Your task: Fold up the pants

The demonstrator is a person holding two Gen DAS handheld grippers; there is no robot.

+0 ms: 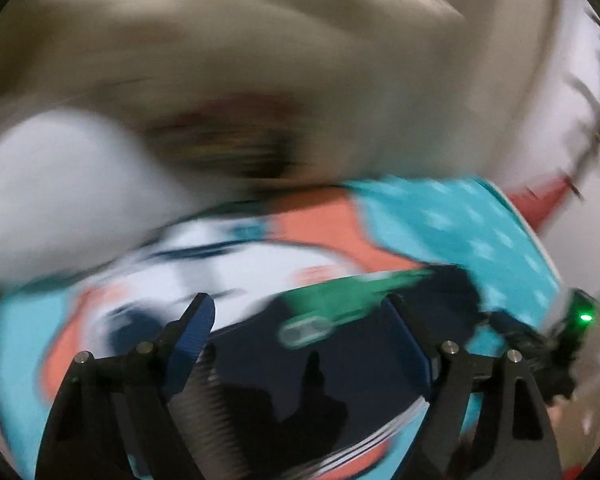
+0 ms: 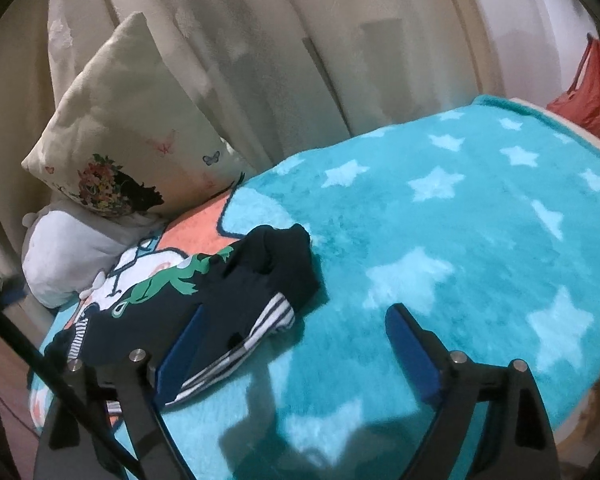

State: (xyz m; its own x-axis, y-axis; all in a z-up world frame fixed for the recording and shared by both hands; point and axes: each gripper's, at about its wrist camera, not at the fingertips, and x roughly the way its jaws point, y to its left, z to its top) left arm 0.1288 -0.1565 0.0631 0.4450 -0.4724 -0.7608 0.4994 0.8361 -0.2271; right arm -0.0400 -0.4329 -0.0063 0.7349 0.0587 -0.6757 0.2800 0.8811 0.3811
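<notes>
Small navy pants point(image 2: 236, 280) with a green print and striped cuffs lie crumpled on a turquoise star blanket point(image 2: 460, 220), left of centre in the right wrist view. My right gripper point(image 2: 296, 328) is open above the blanket, its left finger over the striped cuff. The left wrist view is badly motion-blurred. There the navy pants point(image 1: 300, 360) lie between the spread fingers of my open left gripper point(image 1: 300, 312). The other gripper point(image 1: 548, 340) with a green light shows at the right.
A floral pillow point(image 2: 132, 128) and a white cushion point(image 2: 68, 256) sit at the bed's far left against pale curtains point(image 2: 300, 40). A red bag point(image 2: 588, 88) hangs at the far right. The blanket's edge drops off at the right.
</notes>
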